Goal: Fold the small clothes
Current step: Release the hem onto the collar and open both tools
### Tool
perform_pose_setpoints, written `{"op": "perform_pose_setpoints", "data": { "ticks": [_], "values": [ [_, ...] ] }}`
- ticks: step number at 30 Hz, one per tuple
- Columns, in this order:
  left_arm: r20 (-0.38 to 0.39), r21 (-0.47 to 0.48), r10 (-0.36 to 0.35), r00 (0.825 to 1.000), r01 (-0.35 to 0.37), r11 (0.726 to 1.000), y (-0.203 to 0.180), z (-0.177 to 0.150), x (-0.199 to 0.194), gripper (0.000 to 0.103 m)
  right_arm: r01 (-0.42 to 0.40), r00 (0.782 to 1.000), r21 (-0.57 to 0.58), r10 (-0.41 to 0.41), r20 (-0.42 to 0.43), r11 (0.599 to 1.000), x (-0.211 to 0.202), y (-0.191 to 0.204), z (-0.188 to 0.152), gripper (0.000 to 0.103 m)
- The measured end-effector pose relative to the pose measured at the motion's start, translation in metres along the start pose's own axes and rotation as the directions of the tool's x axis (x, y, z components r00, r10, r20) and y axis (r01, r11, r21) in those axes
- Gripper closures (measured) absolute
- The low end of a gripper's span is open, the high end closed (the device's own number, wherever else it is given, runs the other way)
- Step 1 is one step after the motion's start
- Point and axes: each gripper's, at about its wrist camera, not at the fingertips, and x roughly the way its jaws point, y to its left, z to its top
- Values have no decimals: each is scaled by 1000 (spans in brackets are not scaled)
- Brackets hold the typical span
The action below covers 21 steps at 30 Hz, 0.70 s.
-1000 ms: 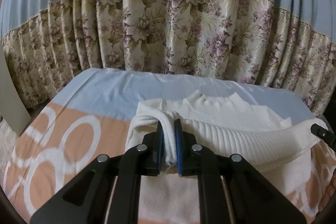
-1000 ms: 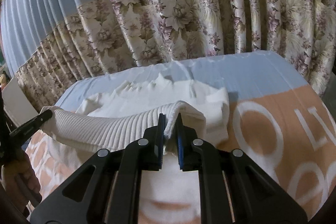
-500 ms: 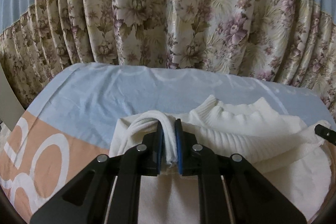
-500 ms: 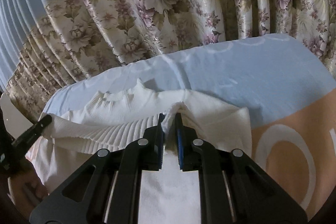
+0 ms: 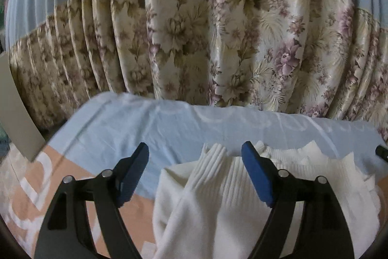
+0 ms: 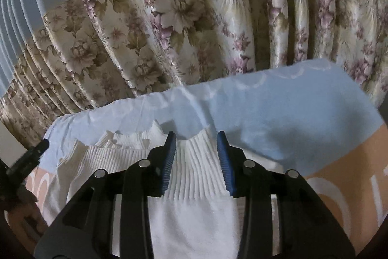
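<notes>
A small white ribbed knit sweater (image 5: 242, 196) lies folded on the bed, its ribbed hem laid over toward the far side. My left gripper (image 5: 195, 157) is open wide and empty, over the sweater's left edge; the cloth lies loose between the blue pads. In the right wrist view the sweater (image 6: 194, 176) shows its ribbed band between the pads. My right gripper (image 6: 196, 140) is open and empty just above that band.
The bed sheet (image 5: 145, 128) is light blue at the far side and peach with white circles nearer. A floral curtain (image 5: 218, 40) hangs close behind the bed. The left gripper's body (image 6: 26, 159) shows at the left edge of the right wrist view.
Both grippers carried the sweater's hem toward the far side, then opened and let go. The ribbed band now lies flat on the folded sweater.
</notes>
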Motion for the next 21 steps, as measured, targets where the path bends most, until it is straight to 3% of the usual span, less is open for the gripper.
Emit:
{"op": "perform_pose_setpoints", "data": {
  "ticks": [7,9,11,17,21],
  "values": [
    [-12,72,7,1000,-6,997,-5,-21,-15,24,51,998,-42,-52,-21,998,-15,-24,-14,65],
    [-26,78,10,1000,-8,997,-3,-28,-14,24,46,997,-53,-49,-55,998,-14,-32,-21,50],
    [-46,78,20,999,-16,997,1,-37,-10,24,36,995,-63,-42,-90,997,-12,-40,-31,43],
    [-103,83,40,994,-31,996,12,-62,-3,24,16,984,-33,-21,-176,999,-2,-57,-56,43],
    [-118,79,43,992,-34,996,16,-70,-2,24,-11,978,5,11,-208,1000,3,-62,-64,35]
  ]
}}
